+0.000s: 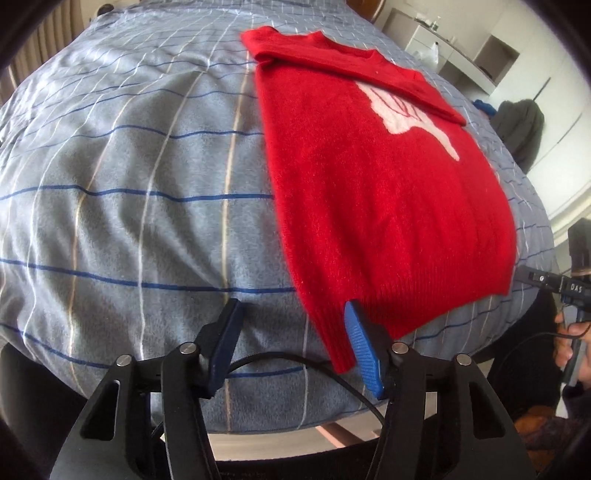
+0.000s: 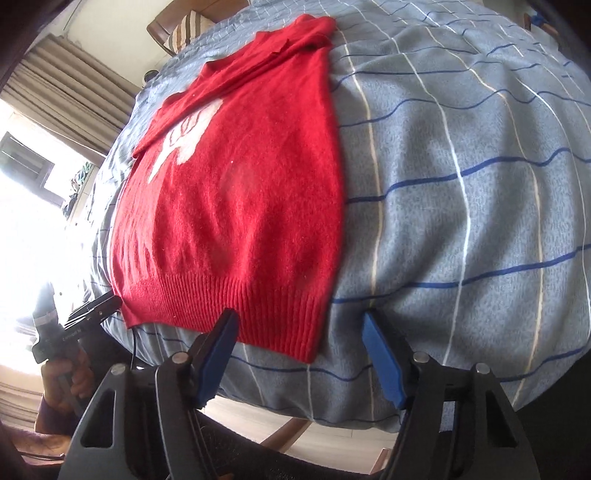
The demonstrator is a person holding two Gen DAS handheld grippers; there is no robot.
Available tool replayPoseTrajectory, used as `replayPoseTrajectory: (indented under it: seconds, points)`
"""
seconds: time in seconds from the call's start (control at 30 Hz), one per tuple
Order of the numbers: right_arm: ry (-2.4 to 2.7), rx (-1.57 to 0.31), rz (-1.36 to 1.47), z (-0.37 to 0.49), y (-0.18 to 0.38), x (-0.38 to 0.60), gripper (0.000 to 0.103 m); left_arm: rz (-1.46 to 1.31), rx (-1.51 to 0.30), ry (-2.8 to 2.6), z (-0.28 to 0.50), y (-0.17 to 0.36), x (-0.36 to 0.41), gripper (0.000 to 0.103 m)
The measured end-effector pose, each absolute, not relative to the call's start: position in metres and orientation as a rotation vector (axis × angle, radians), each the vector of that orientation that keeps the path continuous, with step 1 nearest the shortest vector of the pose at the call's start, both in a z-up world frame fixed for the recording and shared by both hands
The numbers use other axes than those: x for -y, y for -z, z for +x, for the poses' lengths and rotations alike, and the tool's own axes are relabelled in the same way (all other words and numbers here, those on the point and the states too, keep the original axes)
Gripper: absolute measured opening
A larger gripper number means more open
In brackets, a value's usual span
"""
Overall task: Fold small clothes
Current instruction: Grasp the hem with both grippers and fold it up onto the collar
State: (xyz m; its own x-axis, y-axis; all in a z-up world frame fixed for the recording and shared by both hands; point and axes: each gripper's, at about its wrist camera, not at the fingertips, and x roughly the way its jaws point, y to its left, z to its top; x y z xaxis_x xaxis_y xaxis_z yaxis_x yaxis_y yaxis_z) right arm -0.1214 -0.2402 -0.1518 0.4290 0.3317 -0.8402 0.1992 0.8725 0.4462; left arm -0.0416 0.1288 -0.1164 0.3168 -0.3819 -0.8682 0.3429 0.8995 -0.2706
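LEFT WRIST VIEW
Left gripper [image 1: 291, 314]: fingers spread wide apart, nothing between the blue pads; it sits low at the near edge of the bedding.
Garment: red fuzzy knitted sweater with a white motif [image 1: 373, 177], lying flat ahead and to the right of the tool on the grey-blue checked blanket [image 1: 129, 166].
Contact: the right-hand pad [image 1: 360, 339] sits against the sweater's ribbed near-left hem corner; whether it presses the cloth cannot be told. The left-hand pad is over bare blanket.
Long axis: runs away from the tool, hem nearest, neckline farthest, leaning slightly left as it recedes. Both sleeves appear folded across the upper body.
Surroundings: the right gripper [image 1: 554, 284], held in a hand, stands off to the far right beyond the hem's other corner. White shelving [image 1: 476, 55] and dark hanging clothes [image 1: 521, 125] lie behind on the right.
Obstructions: nothing stands between tool and hem.

RIGHT WRIST VIEW
Right gripper [image 2: 299, 321]: fingers wide apart, holding nothing.
Garment: the sweater lies ahead and left; its near-right hem corner hangs between the two pads, touching neither clearly.
Long axis: recedes from the tool, hem nearest, folded sleeves farthest.
Surroundings: the left gripper shows at the far left by the other hem corner. Beige curtains [image 2: 70, 85] and a bright window [image 2: 26, 155] lie left; a wooden chair with a striped cushion [image 2: 184, 29] stands beyond the blanket.
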Motion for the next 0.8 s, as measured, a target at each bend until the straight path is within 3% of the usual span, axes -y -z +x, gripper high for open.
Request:
replayPoseTrajectory:
  seconds: [0.13,0.23,0.37,0.43,0.5,0.53,0.6,0.8]
  points:
    - [-0.117,-1.119,0.563,-0.124,0.145,0.243,0.068,-0.196,-1.082,0.536,-0.040,0.092,-0.151,0.064]
    - [-0.127,-1.114,0.594,-0.121,0.146,0.248,0.068,-0.132,-1.090,0.544,-0.034,0.094,-0.136,0.065]
    - [-0.159,-1.109,0.586,-0.117,0.151,0.244,0.066,-0.030,-1.185,0.533,-0.035,0.127,-0.111,0.053]
    - [-0.182,-1.116,0.595,-0.117,0.156,0.241,0.063,-0.014,-1.196,0.535,-0.043,0.135,-0.104,0.051]
    - [-0.218,-1.137,0.606,-0.116,0.163,0.237,0.050,-0.016,-1.220,0.530,-0.048,0.141,-0.101,0.034]
    - [-0.236,-1.145,0.613,-0.116,0.166,0.234,0.043,-0.039,-1.249,0.538,-0.048,0.145,-0.101,0.008]
    - [-0.248,-1.154,0.620,-0.116,0.172,0.231,0.007,-0.102,-1.285,0.551,-0.048,0.147,-0.107,0.003]
    - [-0.259,-1.015,0.737,-0.129,0.136,0.251,0.005,-0.369,-1.183,0.601,-0.039,0.096,-0.146,0.002]
